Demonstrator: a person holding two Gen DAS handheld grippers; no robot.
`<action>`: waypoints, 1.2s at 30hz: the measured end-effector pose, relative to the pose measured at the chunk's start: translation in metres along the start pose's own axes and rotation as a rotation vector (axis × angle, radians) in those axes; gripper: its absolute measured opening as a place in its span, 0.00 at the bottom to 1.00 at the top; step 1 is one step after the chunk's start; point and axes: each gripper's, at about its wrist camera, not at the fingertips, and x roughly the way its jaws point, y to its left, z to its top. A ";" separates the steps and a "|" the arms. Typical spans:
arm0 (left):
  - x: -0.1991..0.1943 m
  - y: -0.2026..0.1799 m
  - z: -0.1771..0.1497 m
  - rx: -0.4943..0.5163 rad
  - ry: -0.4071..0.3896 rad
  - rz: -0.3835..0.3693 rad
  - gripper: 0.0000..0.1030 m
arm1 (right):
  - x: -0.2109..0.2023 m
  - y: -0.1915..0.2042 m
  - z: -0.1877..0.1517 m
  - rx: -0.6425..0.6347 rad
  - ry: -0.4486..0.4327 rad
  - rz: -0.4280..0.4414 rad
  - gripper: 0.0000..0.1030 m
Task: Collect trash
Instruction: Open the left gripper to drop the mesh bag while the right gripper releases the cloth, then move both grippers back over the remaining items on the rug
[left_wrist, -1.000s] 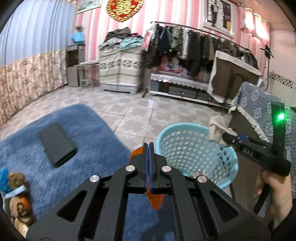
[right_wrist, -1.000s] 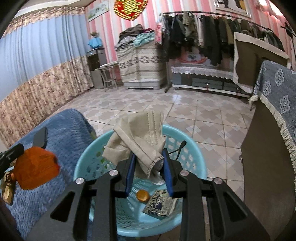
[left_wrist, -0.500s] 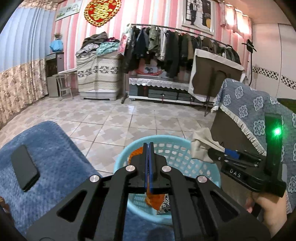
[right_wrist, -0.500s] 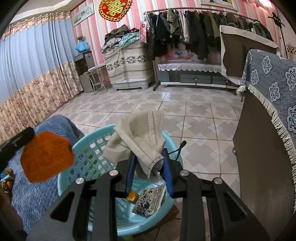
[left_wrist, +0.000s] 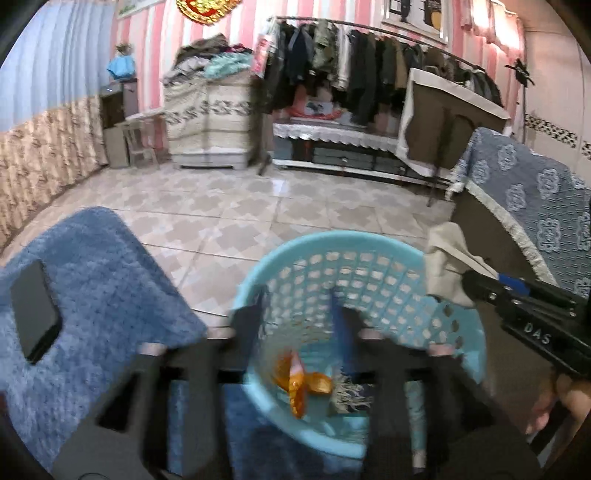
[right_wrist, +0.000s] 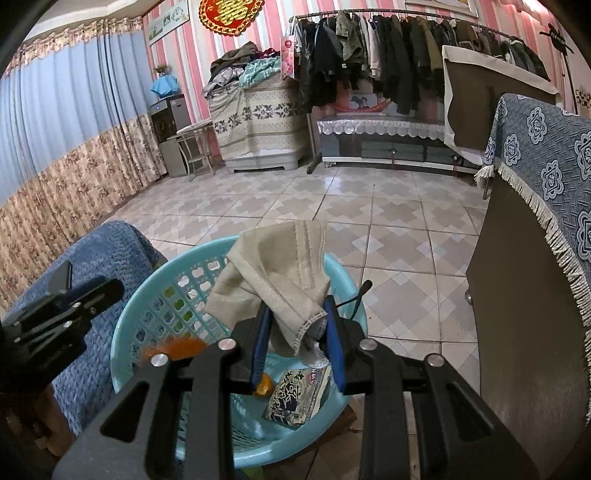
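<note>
We see the blue rug filling the lower left of the left wrist view, a dark phone lying on it near the left edge. The turquoise basket sits at bottom centre. Our left gripper, blurred, hangs over it; its jaws have just been opening and stand apart with nothing between them. The orange wrapper shows inside the basket below them, beside a printed packet on the basket floor. Our right gripper, low centre in its own view, is clamped on a beige cloth above the basket.
</note>
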 end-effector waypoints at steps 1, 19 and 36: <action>-0.004 0.004 0.000 -0.006 -0.021 0.018 0.56 | 0.000 0.000 0.000 0.000 0.001 -0.001 0.28; -0.040 0.060 0.011 -0.109 -0.078 0.179 0.93 | 0.008 0.039 -0.012 -0.090 -0.009 -0.014 0.72; -0.161 0.147 -0.025 -0.224 -0.134 0.375 0.95 | -0.031 0.093 -0.007 -0.172 -0.107 0.000 0.95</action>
